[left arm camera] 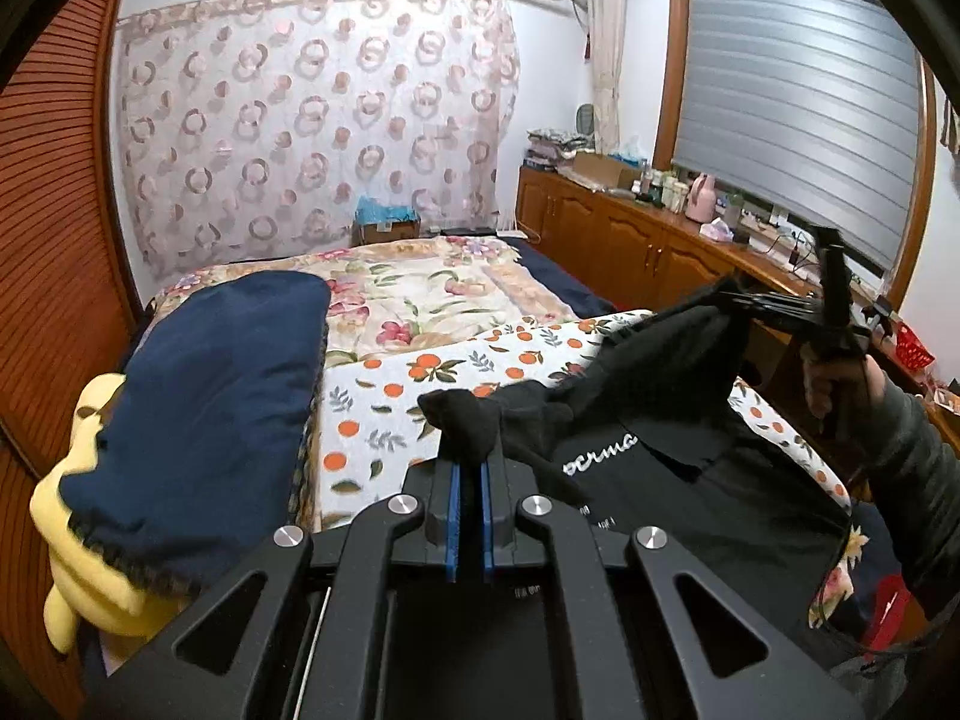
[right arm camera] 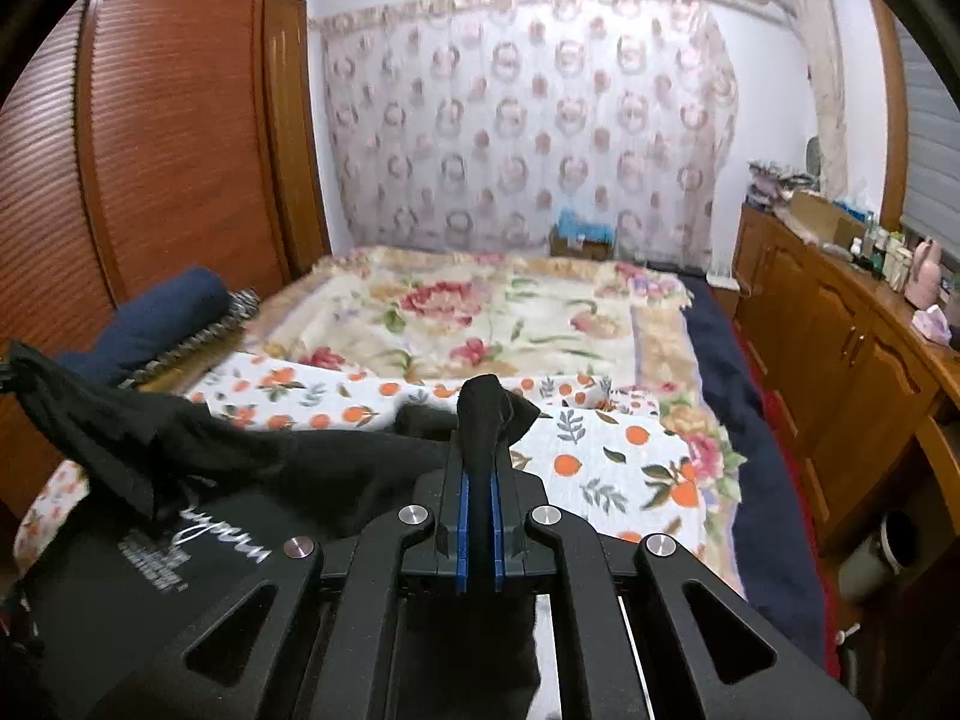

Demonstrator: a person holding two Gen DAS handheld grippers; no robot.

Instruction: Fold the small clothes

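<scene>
- Left gripper: jaws nearly together, blue pads pinching a bunched corner of the black garment.
- Right gripper: jaws closed down, clamping another bunched corner of the same cloth; fabric is sticking up past the fingertips.
- Garment is hanging slack between the two grippers, white lettering showing, sagging over the orange-print sheet just below.
- Beyond the sheet, a floral blanket is covering the bed.
- Left of the left gripper, a navy pillow is lying over something yellow.
- Far right, a wooden cabinet is running along the wall.
</scene>
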